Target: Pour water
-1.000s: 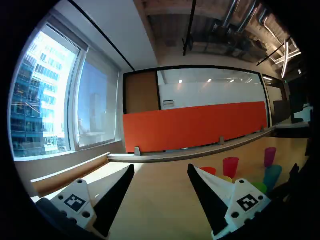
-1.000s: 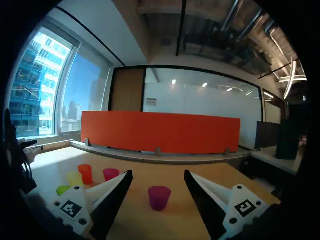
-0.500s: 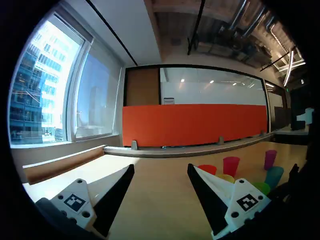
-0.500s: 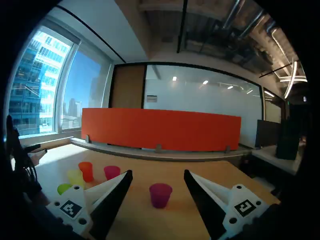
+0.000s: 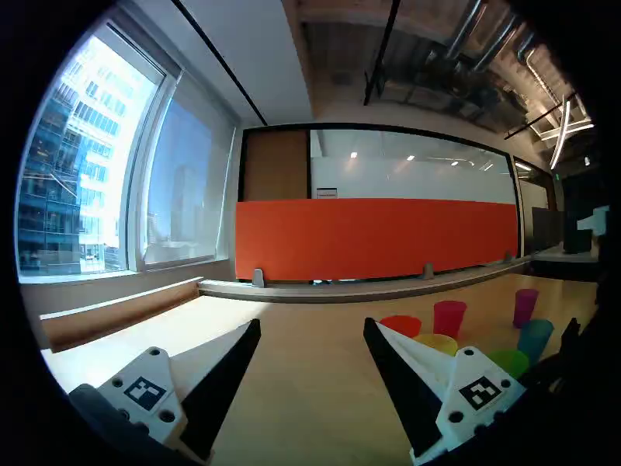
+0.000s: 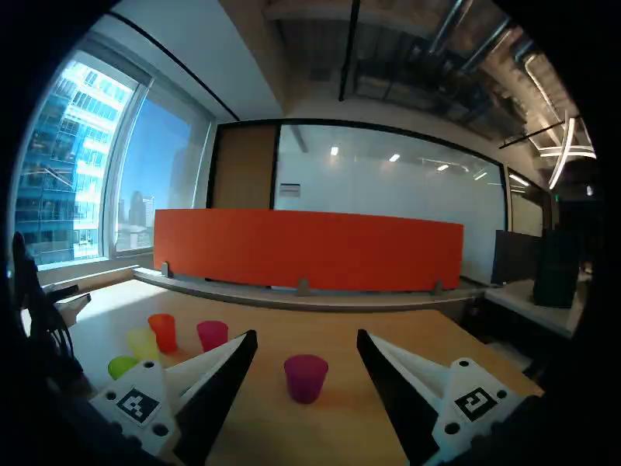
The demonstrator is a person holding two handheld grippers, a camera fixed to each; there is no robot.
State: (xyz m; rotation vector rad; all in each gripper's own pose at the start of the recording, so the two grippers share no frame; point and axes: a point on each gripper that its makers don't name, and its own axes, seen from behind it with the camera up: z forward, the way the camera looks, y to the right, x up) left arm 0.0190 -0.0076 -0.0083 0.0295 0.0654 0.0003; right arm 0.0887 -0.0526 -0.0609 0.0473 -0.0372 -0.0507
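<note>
In the right gripper view, my right gripper (image 6: 307,342) is open, and a purple cup (image 6: 305,377) stands upright on the wooden table (image 6: 349,435) just ahead of the gap between its fingers, untouched. To its left stand a pink cup (image 6: 212,334), an orange cup (image 6: 163,332), a yellow cup (image 6: 142,342) and a green cup (image 6: 122,366). My left gripper (image 5: 310,330) is open over bare table with nothing between its fingers. Off its right finger I see the orange cup (image 5: 401,325), pink cup (image 5: 449,317), yellow cup (image 5: 437,342), purple cup (image 5: 525,306), a teal cup (image 5: 536,339) and the green cup (image 5: 508,361).
An orange divider panel (image 6: 307,250) on a grey rail closes off the table's far edge. Large windows (image 5: 85,179) run along the left, with a wooden ledge (image 5: 116,314) below them. A dark gripper body with cables (image 6: 35,311) sits at the left edge of the right gripper view.
The left gripper view has levelled out from a slight tilt, and the cups sit a little lower in it. The right gripper has barely moved. Both grippers stay open.
</note>
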